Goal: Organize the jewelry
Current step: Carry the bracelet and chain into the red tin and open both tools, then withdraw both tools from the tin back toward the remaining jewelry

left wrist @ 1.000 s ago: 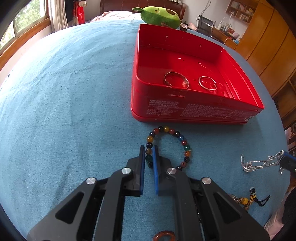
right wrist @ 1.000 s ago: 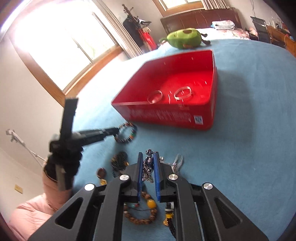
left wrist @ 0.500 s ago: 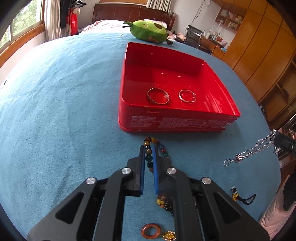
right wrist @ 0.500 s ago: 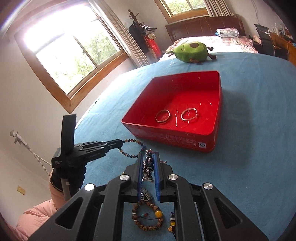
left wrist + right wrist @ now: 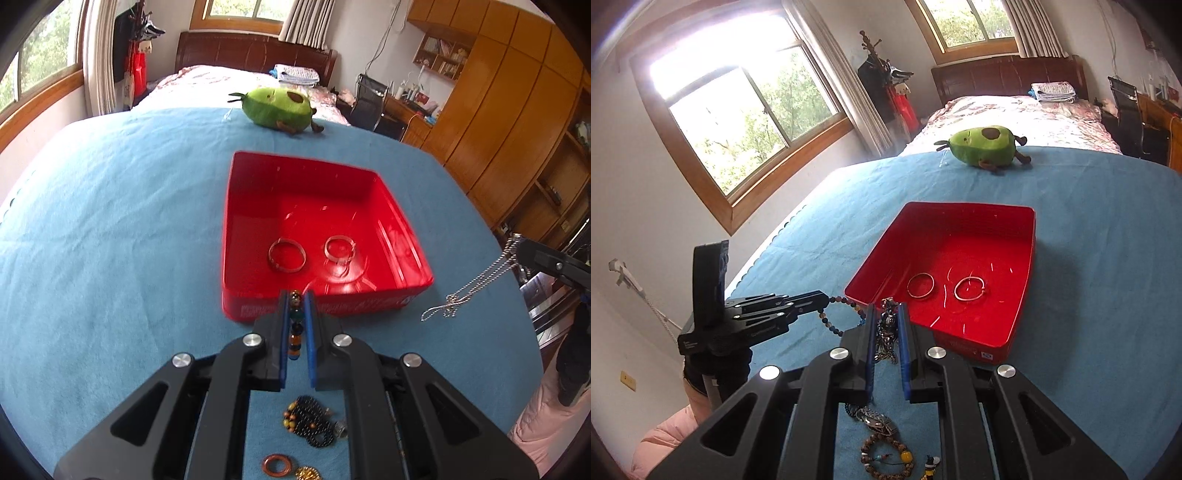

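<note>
Both hand-held grippers lifted just short of red tin: left hand-held gripper pinching bead bracelet, right hand-held gripper pinching silver chain, prob. for dropping beside two bangles inside.

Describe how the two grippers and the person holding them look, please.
Both grippers, the left gripper and the right gripper, are matte black with angular linkage arms, cut-out openings and round silver pivot bolts. Their fingers are flat, narrow plates lined with blue pads. Seen from the right wrist, the left gripper carries small white lettering and an upright black block. The person wears a pink sleeve.
</note>
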Available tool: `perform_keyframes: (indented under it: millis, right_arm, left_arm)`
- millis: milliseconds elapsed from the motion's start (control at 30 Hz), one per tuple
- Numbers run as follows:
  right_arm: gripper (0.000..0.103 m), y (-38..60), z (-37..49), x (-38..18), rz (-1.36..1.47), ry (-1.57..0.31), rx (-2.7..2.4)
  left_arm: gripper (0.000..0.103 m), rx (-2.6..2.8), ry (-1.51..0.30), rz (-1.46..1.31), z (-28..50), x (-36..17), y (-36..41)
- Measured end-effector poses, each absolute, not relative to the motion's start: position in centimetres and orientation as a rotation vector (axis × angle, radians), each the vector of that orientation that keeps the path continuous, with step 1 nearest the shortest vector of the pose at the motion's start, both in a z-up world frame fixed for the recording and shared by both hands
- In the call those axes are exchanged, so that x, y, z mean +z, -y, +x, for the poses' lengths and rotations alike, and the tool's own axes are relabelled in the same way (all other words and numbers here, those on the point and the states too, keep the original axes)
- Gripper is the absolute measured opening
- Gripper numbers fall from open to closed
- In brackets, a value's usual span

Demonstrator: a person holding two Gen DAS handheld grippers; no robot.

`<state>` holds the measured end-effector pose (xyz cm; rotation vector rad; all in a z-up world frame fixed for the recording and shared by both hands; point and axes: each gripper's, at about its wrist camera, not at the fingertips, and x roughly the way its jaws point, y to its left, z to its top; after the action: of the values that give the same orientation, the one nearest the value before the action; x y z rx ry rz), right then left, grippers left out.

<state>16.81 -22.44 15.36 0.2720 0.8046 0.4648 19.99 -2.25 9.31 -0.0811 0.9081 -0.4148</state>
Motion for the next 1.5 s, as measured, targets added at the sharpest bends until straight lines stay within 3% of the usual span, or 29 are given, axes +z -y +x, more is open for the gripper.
perform_keyframes:
  millis: [300, 767, 1033, 1133, 1200, 1333, 1400, 1467, 1500]
  right_arm:
    - [0.011, 23.3, 22.6, 15.9, 0.283, -0.804, 0.43]
    - [0.011, 24.1, 29.8, 6.0, 0.306, -0.94, 0.357]
    - [0.011, 24.2, 31.1, 4.2, 0.28, -0.986, 0.319]
    - [0.015, 23.7, 30.9, 4.1, 0.266, -0.994, 0.318]
    - [0.026, 23.4, 30.8, 4.2, 0.248, -0.988, 0.314]
    - [0.026, 23.1, 30.1, 4.6, 0.236, -0.98, 0.307]
    - [0.026, 23.2, 29.9, 4.7, 0.228, -0.976, 0.296]
    - [0.028, 23.3, 29.8, 4.7, 0.227, -0.974, 0.289]
    - [0.03, 23.3, 29.6, 4.8, 0.224, -0.971, 0.281]
  left_arm:
    - [0.006, -0.392, -0.868, -0.109, 25.5, 11.1, 3.8]
    - [0.006, -0.392, -0.96, -0.096, 32.5, 5.1, 6.0]
    - [0.006, -0.367, -0.987, -0.081, 34.4, 3.4, 6.5]
    - [0.008, -0.373, -1.015, -0.085, 34.8, 2.6, 6.6]
    - [0.008, -0.368, -1.016, -0.076, 34.8, 2.5, 6.7]
    - [0.009, -0.367, -1.023, -0.077, 34.8, 2.3, 6.8]
    - [0.017, -0.362, -1.014, -0.07, 34.8, 2.5, 7.0]
    - [0.04, -0.351, -0.996, -0.063, 34.5, 2.8, 7.0]
    - [0.044, -0.348, -0.987, -0.06, 34.4, 3.1, 7.1]
